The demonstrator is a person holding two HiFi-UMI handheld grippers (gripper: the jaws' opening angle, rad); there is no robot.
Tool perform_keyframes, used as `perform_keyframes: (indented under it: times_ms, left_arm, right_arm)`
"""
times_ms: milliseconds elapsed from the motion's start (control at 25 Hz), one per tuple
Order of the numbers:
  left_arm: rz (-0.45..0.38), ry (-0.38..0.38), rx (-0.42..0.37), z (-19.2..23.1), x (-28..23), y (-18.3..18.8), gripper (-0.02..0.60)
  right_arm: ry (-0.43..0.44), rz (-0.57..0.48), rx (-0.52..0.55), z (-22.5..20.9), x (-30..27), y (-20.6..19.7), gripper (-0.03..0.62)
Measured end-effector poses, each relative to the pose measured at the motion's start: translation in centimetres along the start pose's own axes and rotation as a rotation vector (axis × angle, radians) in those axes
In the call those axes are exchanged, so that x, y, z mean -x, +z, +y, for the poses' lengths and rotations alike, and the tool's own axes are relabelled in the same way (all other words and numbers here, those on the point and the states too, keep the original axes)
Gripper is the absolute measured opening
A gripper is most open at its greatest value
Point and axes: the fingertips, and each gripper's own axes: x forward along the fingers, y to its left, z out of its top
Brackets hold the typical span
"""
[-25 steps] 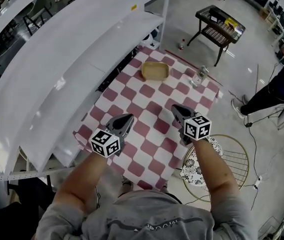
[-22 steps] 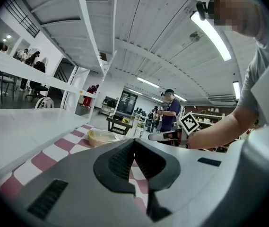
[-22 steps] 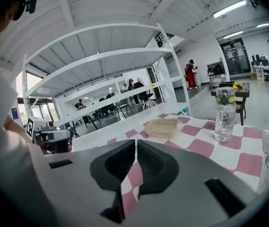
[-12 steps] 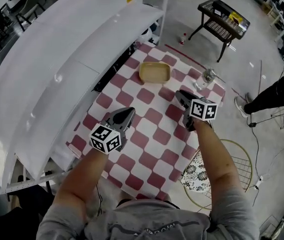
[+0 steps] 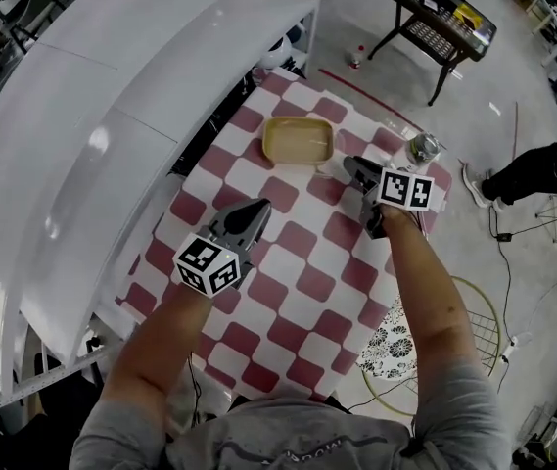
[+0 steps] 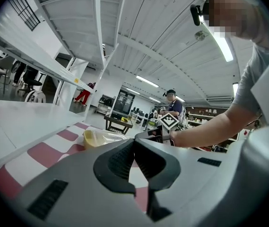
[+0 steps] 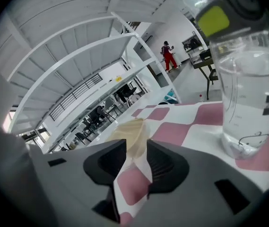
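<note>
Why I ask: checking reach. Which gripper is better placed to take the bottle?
Probably right. The right gripper, jaws apart, is close beside the bottle, large in its view; the left gripper is farther back over the cloth.

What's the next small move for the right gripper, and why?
Probably ease the right gripper forward toward the yellow container: its jaws stand slightly apart, the container lines up with their gap but lies ahead, untouched, and the water bottle stands off to its right.
</note>
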Motion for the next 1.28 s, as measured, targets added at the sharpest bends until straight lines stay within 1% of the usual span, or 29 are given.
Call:
perform_keyframes:
  times_ms: [200, 560, 840, 1040, 1200, 1280]
  left_arm:
    - [0.001, -0.031, 0.012, 0.1, -1.1, -0.7, 0.012]
    - [-0.012, -0.054, 0.037, 0.3, -1.9, -1.0, 0.012]
    - [-0.021, -0.063, 0.031, 0.3, -2.4, -1.1, 0.012]
    - [-0.02, -0.066, 0.036, 0.3, -2.4, -1.2, 0.012]
    - [-0.02, -0.069, 0.037, 0.1, -2.1, -1.3, 0.012]
    - [-0.023, -0.069, 0.037, 0.1, -2.0, -1.1, 0.011]
  right_arm:
    - [0.036, 0.008, -0.083, -0.8, -1.6, 0.1, 0.153]
    - [0.081, 0.038, -0.142, -1.2, -3.0, 0.2, 0.181]
    - [0.072, 0.126, -0.135, -1.4, -4.0, -0.5, 0.186]
    - [0.099, 0.21, -0.128, -0.5, -4.9, -1.0, 0.202]
    - [0.102, 0.227, -0.118, -0.2, -5.1, -1.2, 0.198]
    - [0.11, 0.228, -0.134, 0.0, -5.1, -1.1, 0.177]
